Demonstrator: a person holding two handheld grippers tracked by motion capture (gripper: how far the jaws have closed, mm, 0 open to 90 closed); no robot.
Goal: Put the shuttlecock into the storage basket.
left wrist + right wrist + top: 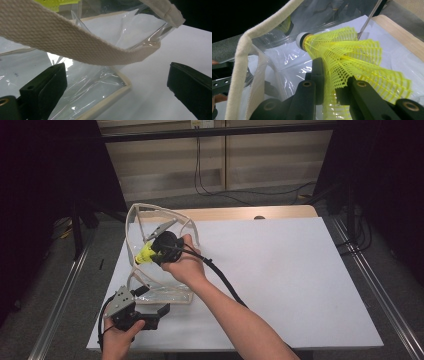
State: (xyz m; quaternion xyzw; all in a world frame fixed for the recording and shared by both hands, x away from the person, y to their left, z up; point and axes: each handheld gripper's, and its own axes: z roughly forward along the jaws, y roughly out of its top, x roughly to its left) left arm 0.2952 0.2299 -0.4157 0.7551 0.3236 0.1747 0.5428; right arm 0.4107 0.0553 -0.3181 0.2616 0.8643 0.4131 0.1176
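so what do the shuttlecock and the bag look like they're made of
Shuttlecock: yellow plastic mesh skirt, probably nylon, matte and flexing where the right gripper pinches it.
Bag: clear glossy plastic film, creased and glinting, with cream woven fabric straps and trim.

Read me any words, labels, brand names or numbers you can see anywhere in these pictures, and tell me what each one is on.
None can be read.
Yellow shuttlecock: plain mesh skirt and white cork tip, no print.
Clear bag with cream straps: no label; a small dark speck on the plastic is too tiny to read.
White table sheet: blank.
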